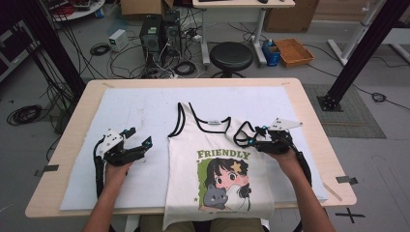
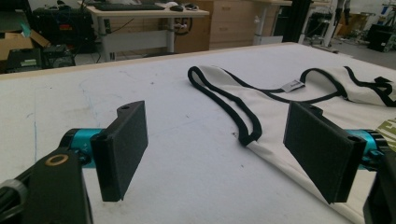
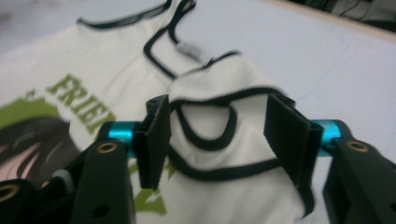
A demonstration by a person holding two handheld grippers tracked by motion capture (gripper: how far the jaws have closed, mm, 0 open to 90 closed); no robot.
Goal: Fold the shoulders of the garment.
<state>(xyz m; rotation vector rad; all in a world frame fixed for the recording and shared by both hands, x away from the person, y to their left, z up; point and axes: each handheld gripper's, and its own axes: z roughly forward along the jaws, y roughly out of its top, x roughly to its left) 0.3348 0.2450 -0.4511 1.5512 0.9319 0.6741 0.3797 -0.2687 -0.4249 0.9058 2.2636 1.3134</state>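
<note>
Tank top (image 1: 215, 159) lies flat mid-counter, long axis running near to far. Its right strap, folded inward, sits just ahead of my right tool (image 1: 252, 140), jaws parted, unclamped; my left tool (image 1: 139, 143) waits wide, well left.

we see table (image 1: 309, 121), light wood, rounded corners | white sheet (image 1: 130, 111) covers most of the top | cream tank top (image 1: 212, 164) flat at centre, hem over the 6 o'clock edge
</note>
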